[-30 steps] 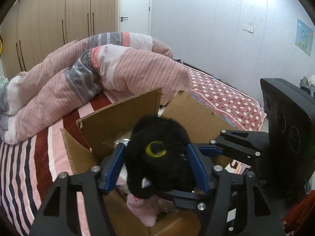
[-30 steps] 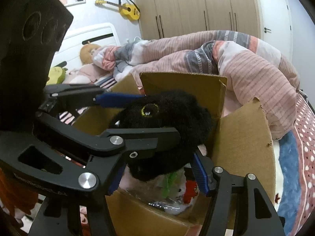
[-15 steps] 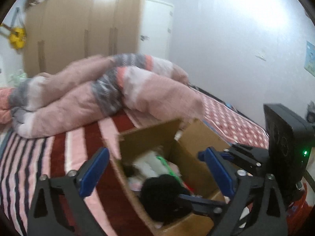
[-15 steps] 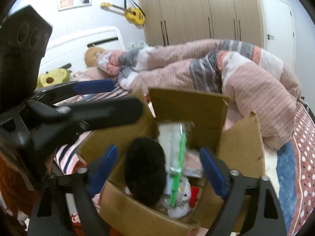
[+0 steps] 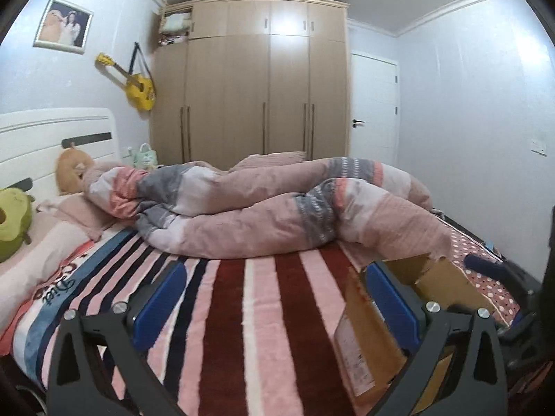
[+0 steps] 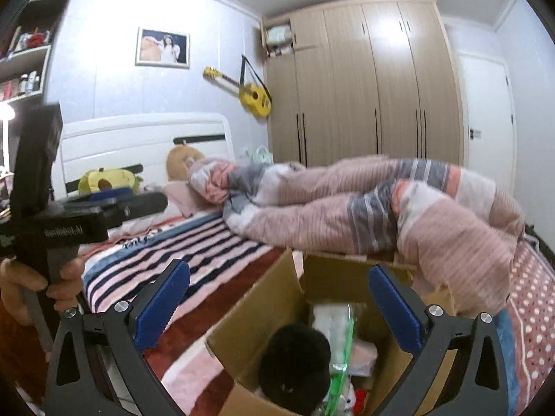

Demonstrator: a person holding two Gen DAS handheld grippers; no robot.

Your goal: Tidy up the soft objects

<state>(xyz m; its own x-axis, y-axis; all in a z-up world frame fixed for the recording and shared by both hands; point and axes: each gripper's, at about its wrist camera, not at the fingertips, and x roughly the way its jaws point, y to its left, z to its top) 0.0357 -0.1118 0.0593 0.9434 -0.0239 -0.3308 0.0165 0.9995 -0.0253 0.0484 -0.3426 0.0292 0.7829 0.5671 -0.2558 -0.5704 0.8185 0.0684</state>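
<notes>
A black plush toy [image 6: 295,360] lies in an open cardboard box [image 6: 263,308] on the striped bed, beside several other soft items and a green-edged bag [image 6: 341,357]. My right gripper [image 6: 277,308] is open and empty, above the box. My left gripper [image 5: 274,301] is open and empty over the striped blanket, with the box [image 5: 367,343] at its right. A green plush [image 5: 12,225] and a tan plush [image 5: 71,170] sit by the headboard. The left gripper also shows in the right wrist view [image 6: 114,197].
A pink and grey duvet [image 5: 295,208] lies bunched across the bed's far side. The white headboard [image 6: 138,138] is on the left. A tall wardrobe [image 5: 256,83] and a white door [image 5: 373,104] stand behind. A yellow ukulele [image 5: 137,86] hangs on the wall.
Both grippers opened and let go of the black plush, which dropped into the box. Both grippers then rose and tilted up; the left one swung left, off the box.
</notes>
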